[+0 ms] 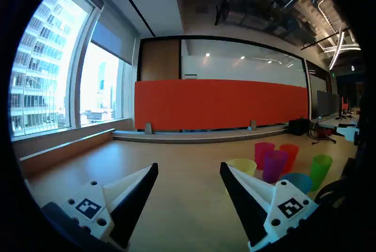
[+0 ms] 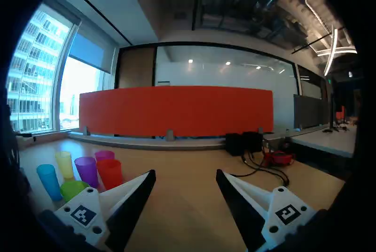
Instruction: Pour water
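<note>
Several coloured plastic cups stand in a cluster on the wooden table (image 1: 188, 214). In the left gripper view they sit to the right of my fingers: yellow cup (image 1: 242, 165), magenta cup (image 1: 263, 152), purple cup (image 1: 274, 165), red cup (image 1: 289, 155), green cup (image 1: 321, 169), and a low blue cup (image 1: 297, 181). In the right gripper view the same cups lie at the left: blue cup (image 2: 47, 181), yellow cup (image 2: 64, 163), purple cup (image 2: 87, 169), red cup (image 2: 109, 173), green cup (image 2: 73, 188). My left gripper (image 1: 188, 167) and right gripper (image 2: 185, 173) are both open, holding nothing.
An orange partition (image 1: 221, 104) runs along the table's far edge. Black boxes (image 2: 242, 143), tangled cables and a red item (image 2: 277, 158) lie at the back right. Tall windows (image 1: 47, 73) are on the left. Another desk (image 2: 329, 141) stands farther right.
</note>
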`<state>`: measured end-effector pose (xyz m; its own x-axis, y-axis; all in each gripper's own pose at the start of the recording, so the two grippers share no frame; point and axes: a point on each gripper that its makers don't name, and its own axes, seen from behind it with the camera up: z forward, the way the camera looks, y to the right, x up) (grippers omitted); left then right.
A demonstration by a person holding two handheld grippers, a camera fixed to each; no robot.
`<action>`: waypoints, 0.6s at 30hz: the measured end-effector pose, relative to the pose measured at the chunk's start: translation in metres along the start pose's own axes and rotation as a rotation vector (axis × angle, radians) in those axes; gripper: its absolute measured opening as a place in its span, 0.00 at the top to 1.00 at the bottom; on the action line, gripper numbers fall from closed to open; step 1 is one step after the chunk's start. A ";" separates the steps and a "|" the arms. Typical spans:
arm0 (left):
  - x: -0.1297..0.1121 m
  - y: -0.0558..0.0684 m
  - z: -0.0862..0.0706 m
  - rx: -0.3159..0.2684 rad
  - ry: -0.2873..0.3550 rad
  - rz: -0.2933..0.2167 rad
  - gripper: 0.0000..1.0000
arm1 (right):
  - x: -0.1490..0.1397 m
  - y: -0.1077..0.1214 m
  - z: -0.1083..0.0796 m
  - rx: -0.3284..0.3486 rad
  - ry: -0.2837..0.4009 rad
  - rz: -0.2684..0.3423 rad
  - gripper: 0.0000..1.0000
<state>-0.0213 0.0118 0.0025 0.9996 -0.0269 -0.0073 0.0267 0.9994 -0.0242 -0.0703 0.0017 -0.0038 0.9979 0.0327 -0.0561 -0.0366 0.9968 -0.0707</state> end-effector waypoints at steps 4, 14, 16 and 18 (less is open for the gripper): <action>0.000 0.000 0.000 0.000 0.000 0.000 0.02 | 0.000 0.000 0.000 0.000 0.000 0.000 0.00; 0.000 -0.001 0.001 0.000 0.000 0.002 0.02 | 0.000 0.000 0.000 0.000 0.000 0.000 0.00; 0.000 -0.001 0.001 0.000 0.000 0.000 0.02 | 0.000 0.000 0.000 0.000 0.000 0.000 0.00; -0.001 -0.001 0.001 0.000 -0.001 -0.002 0.02 | 0.000 0.000 0.000 0.000 0.000 0.000 0.00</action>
<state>-0.0219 0.0112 0.0033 0.9996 -0.0286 -0.0066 0.0284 0.9993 -0.0244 -0.0705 0.0018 -0.0036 0.9979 0.0324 -0.0562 -0.0364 0.9968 -0.0707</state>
